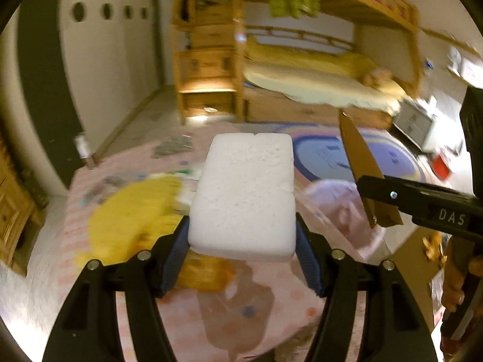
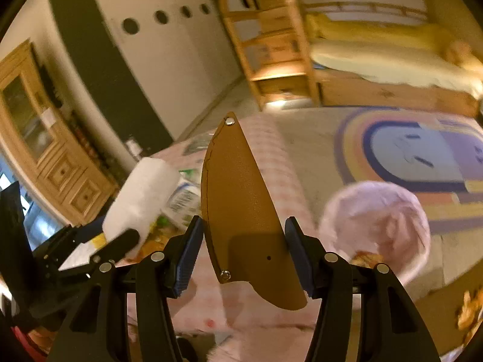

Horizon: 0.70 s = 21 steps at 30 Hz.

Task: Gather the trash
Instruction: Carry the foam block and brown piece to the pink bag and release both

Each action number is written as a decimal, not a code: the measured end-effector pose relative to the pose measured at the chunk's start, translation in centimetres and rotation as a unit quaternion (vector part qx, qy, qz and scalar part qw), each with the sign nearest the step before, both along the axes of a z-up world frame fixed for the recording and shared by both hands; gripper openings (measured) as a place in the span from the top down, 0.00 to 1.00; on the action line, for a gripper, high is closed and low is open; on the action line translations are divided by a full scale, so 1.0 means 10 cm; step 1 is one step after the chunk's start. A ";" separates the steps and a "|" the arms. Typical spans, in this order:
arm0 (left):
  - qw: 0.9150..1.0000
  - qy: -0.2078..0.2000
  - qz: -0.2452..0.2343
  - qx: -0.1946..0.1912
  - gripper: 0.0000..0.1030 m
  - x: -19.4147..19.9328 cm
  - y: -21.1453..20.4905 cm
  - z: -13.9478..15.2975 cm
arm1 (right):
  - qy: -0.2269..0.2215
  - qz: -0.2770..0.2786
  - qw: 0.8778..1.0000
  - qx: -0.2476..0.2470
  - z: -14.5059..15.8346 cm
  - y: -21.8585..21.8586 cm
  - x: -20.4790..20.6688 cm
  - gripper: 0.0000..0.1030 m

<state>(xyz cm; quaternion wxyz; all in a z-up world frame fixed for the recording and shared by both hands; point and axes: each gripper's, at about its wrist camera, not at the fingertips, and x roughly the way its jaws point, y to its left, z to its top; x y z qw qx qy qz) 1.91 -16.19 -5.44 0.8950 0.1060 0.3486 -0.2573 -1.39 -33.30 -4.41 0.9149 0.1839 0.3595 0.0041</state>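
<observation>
My left gripper (image 1: pixel 241 238) is shut on a white styrofoam block (image 1: pixel 244 193) and holds it above a pink checked table (image 1: pixel 187 310). The block also shows in the right wrist view (image 2: pixel 142 196), at the left. My right gripper (image 2: pixel 244 244) is shut on a brown blade-shaped sheath (image 2: pixel 241 211), point up. In the left wrist view the right gripper (image 1: pixel 380 193) and sheath (image 1: pixel 353 150) are at the right. A pink-lined bin (image 2: pixel 377 226) is open to the right of the table; it also shows in the left wrist view (image 1: pixel 341 208).
On the table lie a yellow wrapper (image 1: pixel 132 214), printed packets (image 2: pixel 181 199) and an orange-brown piece (image 1: pixel 205 274). Beyond are a round rug (image 2: pixel 422 157), a wooden bunk bed (image 1: pixel 317 90), wooden shelves (image 1: pixel 205 60) and a wooden cabinet (image 2: pixel 45 150) at the left wall.
</observation>
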 end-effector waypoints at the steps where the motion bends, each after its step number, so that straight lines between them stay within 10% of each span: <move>1: 1.000 0.004 -0.013 0.006 0.38 -0.02 -0.12 -0.05 | 0.002 -0.012 1.000 0.002 -0.03 -0.07 -0.06 0.45; 21: 0.985 0.039 -0.162 0.052 0.37 0.32 -1.99 -0.57 | 0.026 -0.182 0.981 0.060 -0.56 -1.78 -0.27 0.66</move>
